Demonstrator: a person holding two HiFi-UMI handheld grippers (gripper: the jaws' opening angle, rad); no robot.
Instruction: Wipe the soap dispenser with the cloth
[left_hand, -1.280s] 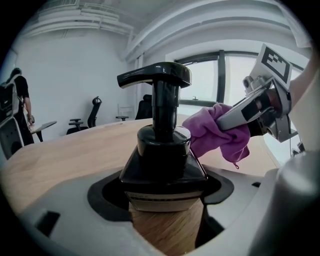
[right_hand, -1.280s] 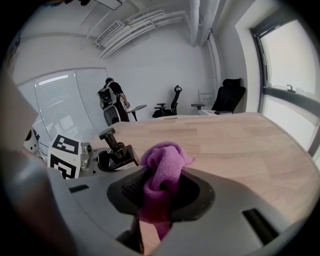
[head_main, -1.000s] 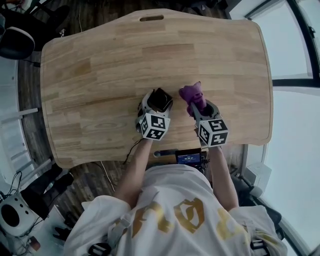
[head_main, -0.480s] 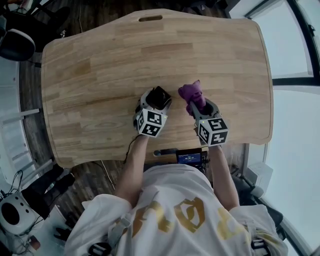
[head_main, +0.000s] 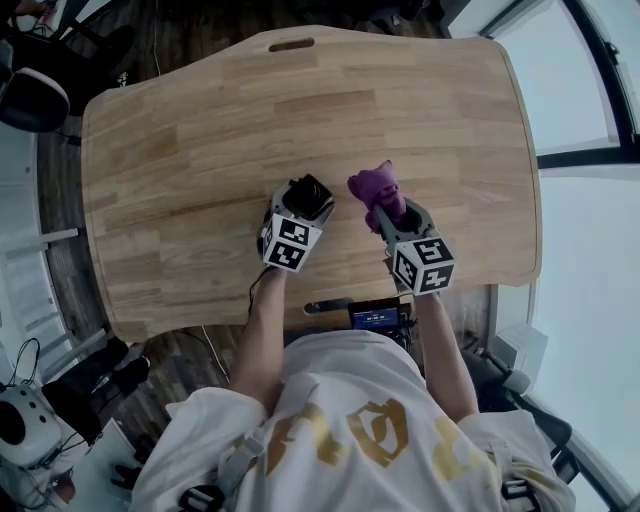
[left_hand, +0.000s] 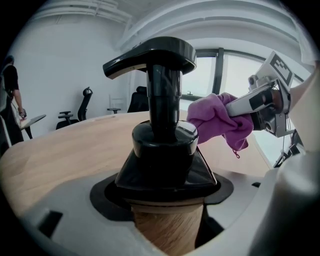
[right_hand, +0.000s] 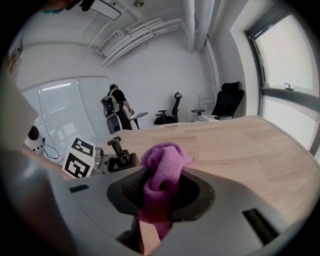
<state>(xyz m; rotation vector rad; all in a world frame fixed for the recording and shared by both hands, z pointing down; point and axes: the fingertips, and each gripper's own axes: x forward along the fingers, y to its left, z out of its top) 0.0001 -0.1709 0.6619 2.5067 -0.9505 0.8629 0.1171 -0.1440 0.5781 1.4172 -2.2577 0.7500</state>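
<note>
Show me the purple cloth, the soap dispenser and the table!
purple cloth (right_hand: 162, 160): right gripper view, on the bunched-up top fold.
soap dispenser (left_hand: 163, 142): left gripper view, on the black collar under the pump head.
table (head_main: 300, 110): head view, on bare wood towards the far edge.
</note>
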